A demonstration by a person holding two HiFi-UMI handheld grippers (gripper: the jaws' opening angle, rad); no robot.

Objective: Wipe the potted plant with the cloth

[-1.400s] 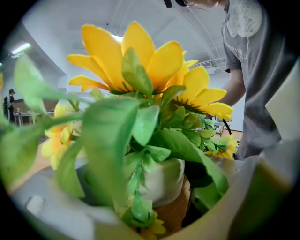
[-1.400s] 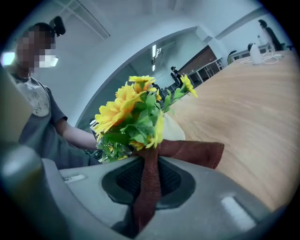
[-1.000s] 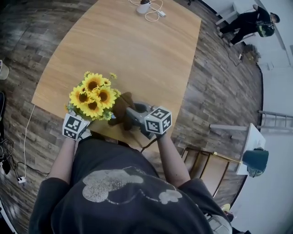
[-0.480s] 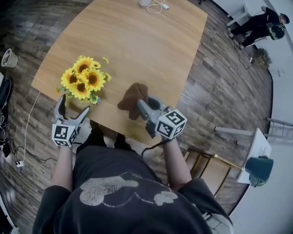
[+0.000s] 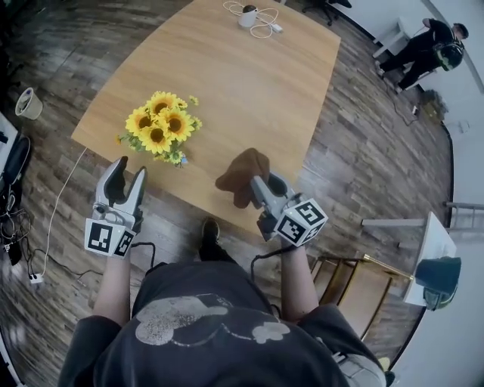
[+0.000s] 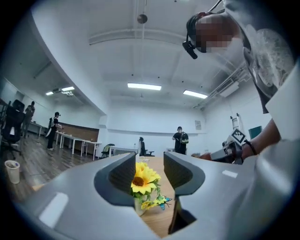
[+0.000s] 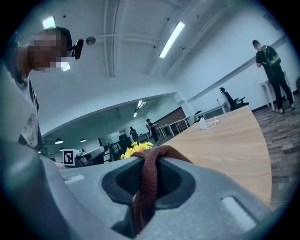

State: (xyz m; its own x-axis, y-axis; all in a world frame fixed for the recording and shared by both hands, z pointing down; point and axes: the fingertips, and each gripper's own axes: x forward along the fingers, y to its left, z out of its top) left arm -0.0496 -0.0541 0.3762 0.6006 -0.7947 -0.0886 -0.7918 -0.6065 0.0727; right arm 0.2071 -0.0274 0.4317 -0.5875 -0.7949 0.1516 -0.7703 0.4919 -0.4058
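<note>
The potted plant, a bunch of yellow sunflowers, stands on the wooden table near its front left edge. My left gripper hangs off the table's near edge, short of the plant. Its jaws are closing with nothing between them. In the left gripper view the plant shows through the gap, farther off. To the right of the plant, my right gripper is shut on a brown cloth that droops over the table's front edge. In the right gripper view the cloth runs between the pads, with the sunflowers behind it.
A white device with a coiled cable lies at the table's far end. A paper cup and cables sit on the wood floor at left. A wooden chair and a white stand with a teal object are at right. A person stands far off.
My left gripper came away from the plant, drew back off the table edge and rose, and its jaws narrowed. My right gripper carried the cloth rightward, away from the plant.
</note>
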